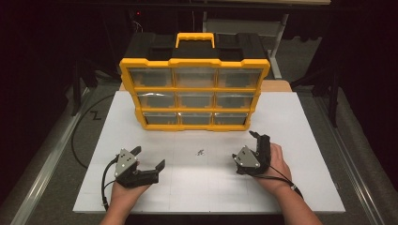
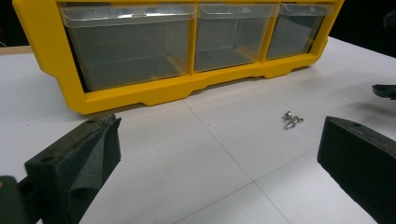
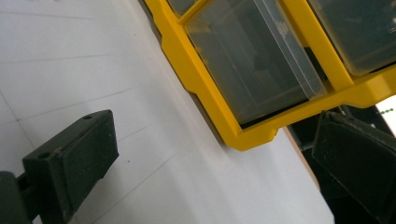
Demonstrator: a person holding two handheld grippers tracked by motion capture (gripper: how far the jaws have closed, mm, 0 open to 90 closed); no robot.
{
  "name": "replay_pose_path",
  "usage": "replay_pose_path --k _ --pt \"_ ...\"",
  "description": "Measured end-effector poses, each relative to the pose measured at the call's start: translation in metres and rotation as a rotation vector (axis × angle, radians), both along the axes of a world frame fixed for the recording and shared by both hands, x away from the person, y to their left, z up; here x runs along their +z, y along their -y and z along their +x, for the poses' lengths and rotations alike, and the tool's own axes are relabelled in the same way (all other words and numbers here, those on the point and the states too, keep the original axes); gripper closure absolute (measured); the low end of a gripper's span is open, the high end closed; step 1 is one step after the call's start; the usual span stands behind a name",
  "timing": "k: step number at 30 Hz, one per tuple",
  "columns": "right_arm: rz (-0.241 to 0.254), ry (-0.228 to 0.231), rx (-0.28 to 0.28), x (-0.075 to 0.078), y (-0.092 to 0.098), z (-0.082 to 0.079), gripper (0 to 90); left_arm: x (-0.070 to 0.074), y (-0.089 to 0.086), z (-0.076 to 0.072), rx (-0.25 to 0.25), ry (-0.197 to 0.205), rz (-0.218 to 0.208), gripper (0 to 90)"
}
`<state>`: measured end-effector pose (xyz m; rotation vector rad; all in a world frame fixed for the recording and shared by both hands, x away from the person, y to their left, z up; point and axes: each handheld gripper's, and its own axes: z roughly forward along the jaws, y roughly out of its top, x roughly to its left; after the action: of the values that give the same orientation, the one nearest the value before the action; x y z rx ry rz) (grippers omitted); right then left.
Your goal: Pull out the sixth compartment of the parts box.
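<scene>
A yellow and black organizer (image 1: 195, 89) with clear drawers stands upright at the back middle of the white table (image 1: 300, 178). Its bottom row of drawers looks empty in the left gripper view, above the organizer's yellow frame (image 2: 140, 95). A few small metal screws (image 1: 201, 152) lie loose on the table in front of it, and they lie ahead and right of my left jaws as screws (image 2: 292, 120). My left gripper (image 1: 150, 157) rests near the front left, open and holding nothing. My right gripper (image 1: 244, 146) sits front right, tilted, open and holding nothing, facing the organizer's lower right corner (image 3: 243, 135).
The white board has faint grid lines and bare room between the two grippers. Dark floor, metal rails and a cable (image 1: 80, 136) lie beyond the board's left edge. One jaw of the other gripper (image 2: 385, 91) pokes in at the right edge of the left gripper view.
</scene>
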<state>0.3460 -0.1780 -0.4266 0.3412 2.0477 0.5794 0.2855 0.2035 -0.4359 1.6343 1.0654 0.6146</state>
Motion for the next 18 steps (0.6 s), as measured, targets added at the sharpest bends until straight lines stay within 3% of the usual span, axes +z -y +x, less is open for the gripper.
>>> replay_pose_path --k 5,8,11,14,18 --pt "-0.034 0.019 0.000 -0.0017 -0.0026 -0.0017 1.3 -0.0001 0.0009 0.0000 -0.002 -0.001 0.006 0.3" --pt "-0.079 0.041 0.013 -0.0025 -0.0053 -0.0030 1.3 -0.0002 0.0017 -0.0001 -0.004 0.000 0.011 0.3" --pt "-0.088 0.047 0.010 -0.0036 -0.0073 -0.0044 1.3 -0.0002 0.0022 -0.0001 -0.005 0.000 0.013 0.3" --pt "-0.143 0.058 0.022 -0.0035 -0.0086 -0.0052 1.4 -0.0001 0.0020 -0.0001 -0.006 -0.001 0.016 0.3" --pt "-0.164 0.070 0.028 -0.0043 -0.0097 -0.0056 1.5 0.0000 0.0021 -0.0002 -0.005 0.001 0.015 0.3"
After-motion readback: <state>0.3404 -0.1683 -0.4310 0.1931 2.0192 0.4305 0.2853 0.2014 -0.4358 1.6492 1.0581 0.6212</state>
